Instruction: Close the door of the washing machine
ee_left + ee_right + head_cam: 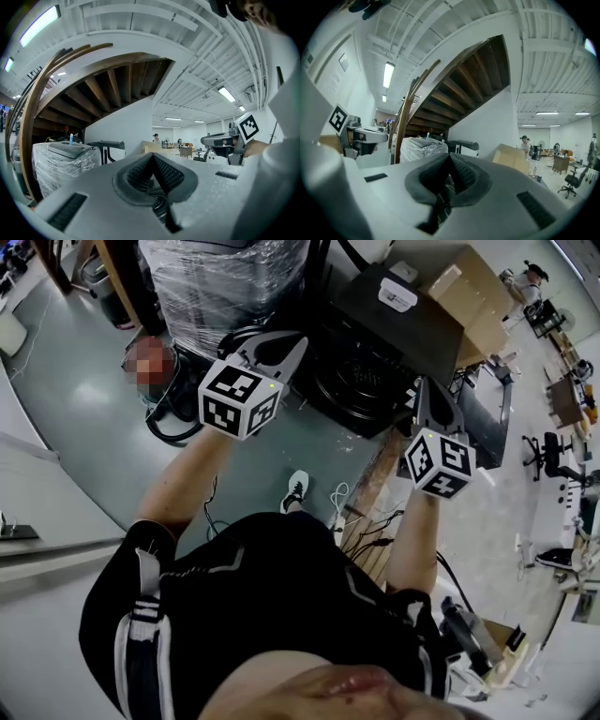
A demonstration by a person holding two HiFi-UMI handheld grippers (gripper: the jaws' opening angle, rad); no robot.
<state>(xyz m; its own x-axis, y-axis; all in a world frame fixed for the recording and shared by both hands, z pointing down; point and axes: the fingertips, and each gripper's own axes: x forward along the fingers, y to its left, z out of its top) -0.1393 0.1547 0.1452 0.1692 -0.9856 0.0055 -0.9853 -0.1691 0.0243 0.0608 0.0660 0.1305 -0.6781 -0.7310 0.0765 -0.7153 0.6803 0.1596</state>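
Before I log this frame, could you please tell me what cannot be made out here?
Black machine: head view, too dark to tell whether its door is open.
Its front: right gripper view, hidden behind the shut right gripper.
Wrapped machine: head view, cut off by the top edge.

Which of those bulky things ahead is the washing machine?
Below the wooden staircase three bulky things stand in a row. The washing machine is the middle one, between the plastic-wrapped appliance and the cardboard box; it alone is black, with a white label on top and a round opening below.
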